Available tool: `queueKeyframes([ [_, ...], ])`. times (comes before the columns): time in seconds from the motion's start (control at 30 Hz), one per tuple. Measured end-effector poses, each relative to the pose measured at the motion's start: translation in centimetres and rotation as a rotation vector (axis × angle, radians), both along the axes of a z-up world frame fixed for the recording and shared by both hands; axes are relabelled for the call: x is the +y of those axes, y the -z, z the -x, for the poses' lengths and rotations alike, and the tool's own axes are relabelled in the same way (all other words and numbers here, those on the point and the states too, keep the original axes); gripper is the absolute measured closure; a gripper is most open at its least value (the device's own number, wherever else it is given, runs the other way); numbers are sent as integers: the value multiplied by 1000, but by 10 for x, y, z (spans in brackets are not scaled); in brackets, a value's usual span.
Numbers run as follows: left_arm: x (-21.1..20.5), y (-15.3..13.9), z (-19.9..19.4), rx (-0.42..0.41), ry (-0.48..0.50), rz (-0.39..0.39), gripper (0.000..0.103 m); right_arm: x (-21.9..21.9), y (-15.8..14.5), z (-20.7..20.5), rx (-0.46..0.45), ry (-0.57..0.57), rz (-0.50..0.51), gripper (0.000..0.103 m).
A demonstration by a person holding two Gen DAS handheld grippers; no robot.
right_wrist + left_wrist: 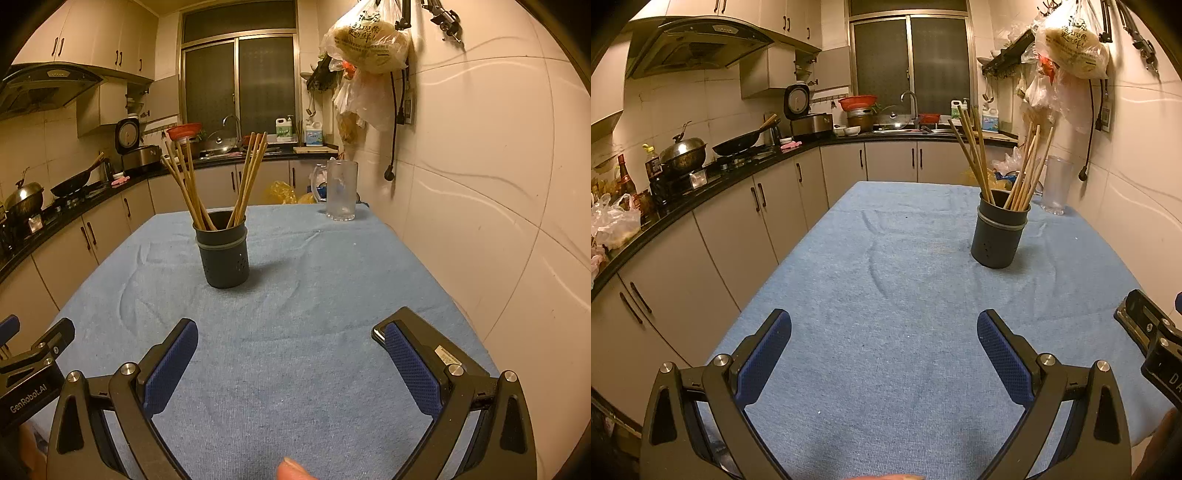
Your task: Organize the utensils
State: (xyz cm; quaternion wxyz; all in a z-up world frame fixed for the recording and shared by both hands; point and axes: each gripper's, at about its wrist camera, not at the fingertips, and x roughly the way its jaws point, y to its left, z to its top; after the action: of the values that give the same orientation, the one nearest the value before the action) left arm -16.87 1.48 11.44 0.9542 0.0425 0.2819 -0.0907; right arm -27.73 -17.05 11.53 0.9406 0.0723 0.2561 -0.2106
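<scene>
Chopsticks (207, 181) in holder (222, 254) (mid-cloth (295, 369)); mug (341, 190) behind, right, near wall (480, 184).

The lower ends of the chopsticks (192, 184) are hidden inside the dark holder (223, 254), so how they rest at its bottom cannot be told. In the left wrist view the right gripper (1152, 339) is cut off at the 3 o'clock edge, its fingers out of frame. At 6 o'clock in the right wrist view only a fingertip (293, 469) shows, the rest cropped away.

Blue-clothed table (332, 295) — holder (223, 258); mug (341, 190)
</scene>
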Motion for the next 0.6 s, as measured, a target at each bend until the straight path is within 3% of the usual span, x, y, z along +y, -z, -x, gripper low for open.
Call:
queueKeyframes([
  [0.6, 5, 2, 0, 5, -3, 1, 3, 0, 2, 0, 15, -5, -8, 0],
])
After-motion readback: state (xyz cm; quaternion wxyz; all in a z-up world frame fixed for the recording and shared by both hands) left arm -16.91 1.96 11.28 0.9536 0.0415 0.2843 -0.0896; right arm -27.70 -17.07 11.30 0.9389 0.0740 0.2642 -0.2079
